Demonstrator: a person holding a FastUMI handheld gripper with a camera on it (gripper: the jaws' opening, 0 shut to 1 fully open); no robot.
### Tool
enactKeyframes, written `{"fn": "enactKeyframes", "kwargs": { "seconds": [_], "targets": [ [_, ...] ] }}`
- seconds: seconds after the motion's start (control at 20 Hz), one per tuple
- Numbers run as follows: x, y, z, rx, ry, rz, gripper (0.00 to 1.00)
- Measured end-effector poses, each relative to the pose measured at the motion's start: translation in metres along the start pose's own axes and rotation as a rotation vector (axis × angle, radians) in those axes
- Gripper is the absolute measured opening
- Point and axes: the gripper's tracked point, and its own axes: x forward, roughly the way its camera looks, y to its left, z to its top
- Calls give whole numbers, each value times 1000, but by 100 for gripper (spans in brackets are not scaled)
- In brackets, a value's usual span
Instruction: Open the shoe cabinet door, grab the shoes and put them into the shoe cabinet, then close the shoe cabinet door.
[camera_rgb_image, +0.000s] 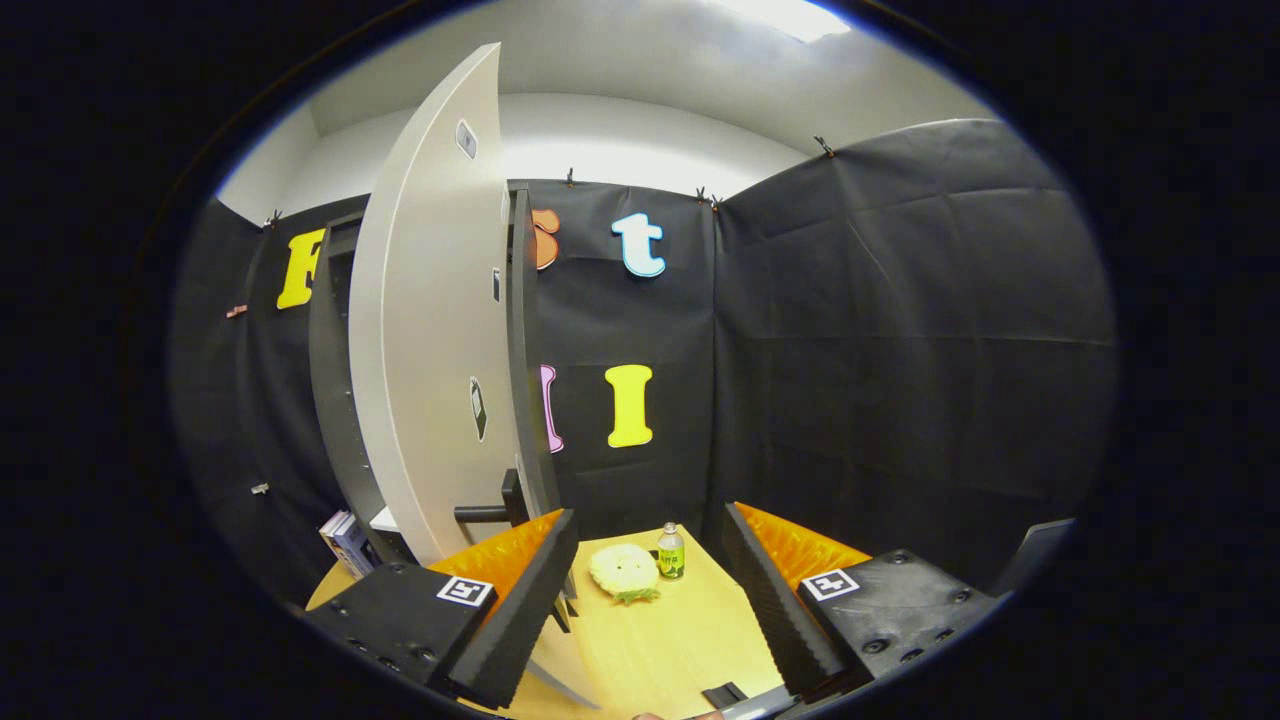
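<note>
- gripper (650, 590) wide open, holding nothing
- door (435, 330) swung open, edge by left finger
- slipper (624, 572) and bottle (671, 552) right of door, on table (670, 650)

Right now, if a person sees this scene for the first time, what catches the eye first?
The tall white cabinet door stands swung open, its edge towards the camera, just beyond the left finger. On the wooden table, beyond the open gripper, a yellow fluffy slipper lies beside a small green bottle. The orange-backed fingers hold nothing.
</note>
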Motion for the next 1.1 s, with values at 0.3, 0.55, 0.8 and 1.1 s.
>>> {"fn": "enactKeyframes", "kwargs": {
  "seconds": [0.3,0.55,0.8,1.1],
  "targets": [
    [-13,24,3,-17,7,-18,94],
    [-22,45,-9,27,16,-15,95],
    [-31,87,-9,42,28,59,96],
    [-26,158,-19,11,47,188,96]
  ]
}}
